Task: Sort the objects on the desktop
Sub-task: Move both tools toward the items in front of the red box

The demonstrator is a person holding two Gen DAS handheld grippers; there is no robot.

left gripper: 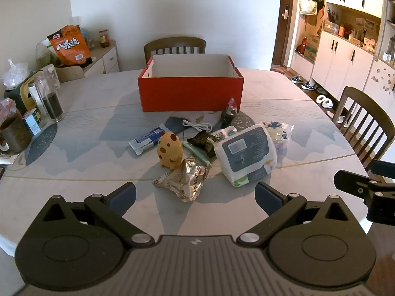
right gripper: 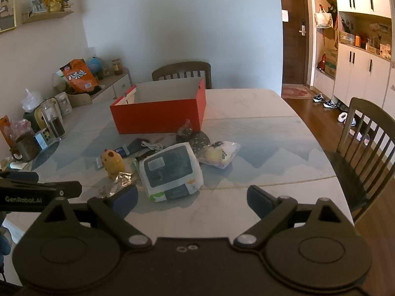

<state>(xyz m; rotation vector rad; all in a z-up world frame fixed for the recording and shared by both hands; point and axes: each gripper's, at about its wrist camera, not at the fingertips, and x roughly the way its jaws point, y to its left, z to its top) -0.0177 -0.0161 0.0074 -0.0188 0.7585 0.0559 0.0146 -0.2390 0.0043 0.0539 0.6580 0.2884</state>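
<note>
Here both grippers are hovering over the near edge of the surface (left gripper: 74,148), fingers standing wide apart with nothing between them: the left gripper (left gripper: 195,194) is pointing straight at the crumpled foil wrapper (left gripper: 184,178), while the right gripper (right gripper: 192,201) is facing the white-and-grey pouch (right gripper: 170,170). Taking the red box (left gripper: 191,91) as landmark, the foil wrapper is lying nearest the left fingers, directly on the line from them to the box. Just beyond it the yellow spotted toy (left gripper: 169,151) is standing upright, closer to the box. The pouch is lying right of the wrapper, its long axis running roughly toward the box. Farther on, a white cable (left gripper: 197,125) and a small dark bag (left gripper: 229,112) are resting just in front of the box wall. The box is sitting open and looks empty. The left hand seems the better placed for the wrapper, with the right nearer the pouch.
</note>
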